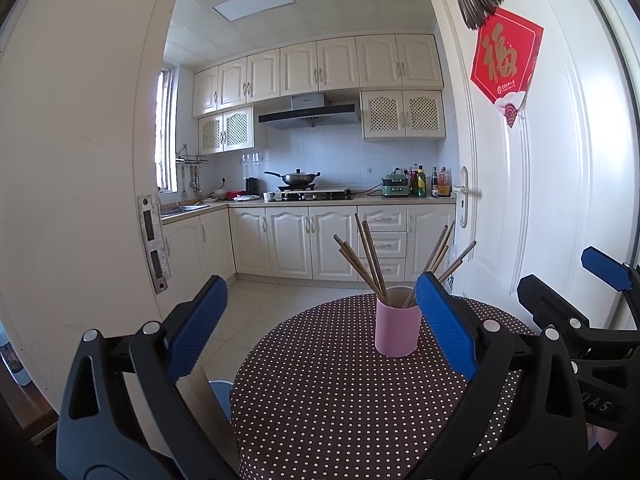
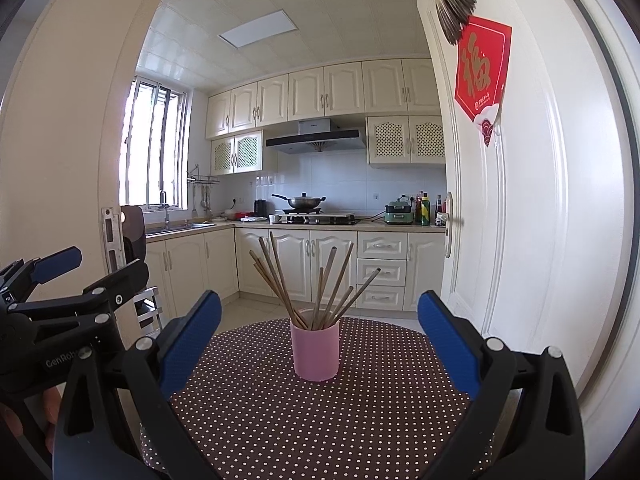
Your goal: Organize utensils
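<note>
A pink cup (image 1: 397,331) (image 2: 315,353) stands upright on a round table with a brown white-dotted cloth (image 1: 320,392) (image 2: 320,420). Several brown chopsticks (image 1: 370,258) (image 2: 304,280) stand in the cup, fanned out. My left gripper (image 1: 322,328) is open and empty, held above the near side of the table, the cup just inside its right finger (image 1: 446,332). My right gripper (image 2: 320,344) is open and empty, with the cup centred between its fingers, farther away. Each gripper shows at the edge of the other's view.
A white door (image 1: 540,200) (image 2: 520,200) stands open at the right, with a red paper sign. A white door frame (image 1: 80,160) is at the left. Beyond the table lies the tiled kitchen floor (image 1: 260,300), then cabinets and a stove.
</note>
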Available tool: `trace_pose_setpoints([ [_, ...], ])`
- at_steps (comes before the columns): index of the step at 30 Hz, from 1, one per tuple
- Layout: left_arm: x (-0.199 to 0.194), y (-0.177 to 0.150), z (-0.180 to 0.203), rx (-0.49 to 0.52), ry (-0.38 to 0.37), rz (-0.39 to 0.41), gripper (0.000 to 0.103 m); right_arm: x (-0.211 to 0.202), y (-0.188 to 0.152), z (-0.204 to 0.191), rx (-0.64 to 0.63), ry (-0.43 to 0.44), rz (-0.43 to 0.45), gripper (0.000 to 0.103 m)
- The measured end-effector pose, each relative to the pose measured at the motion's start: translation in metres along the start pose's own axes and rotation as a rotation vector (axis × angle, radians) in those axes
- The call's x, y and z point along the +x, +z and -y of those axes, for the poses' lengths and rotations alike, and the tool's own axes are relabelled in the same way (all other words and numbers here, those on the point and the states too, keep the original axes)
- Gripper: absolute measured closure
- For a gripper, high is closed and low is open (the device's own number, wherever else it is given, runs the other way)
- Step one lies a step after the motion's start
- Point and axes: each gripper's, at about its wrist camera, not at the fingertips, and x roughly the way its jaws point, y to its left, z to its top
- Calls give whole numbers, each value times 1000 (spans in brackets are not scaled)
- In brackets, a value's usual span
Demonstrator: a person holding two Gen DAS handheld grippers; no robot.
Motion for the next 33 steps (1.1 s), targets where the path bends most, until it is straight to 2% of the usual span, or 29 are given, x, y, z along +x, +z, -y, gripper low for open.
trace_pose_setpoints([
  [16,32,-9,-4,7,-8,-47,10,34,-8,8,1,-3,-42,8],
  [33,82,-23,-3,-1,-25,-141,10,82,-24,19,12,-7,-146,8],
])
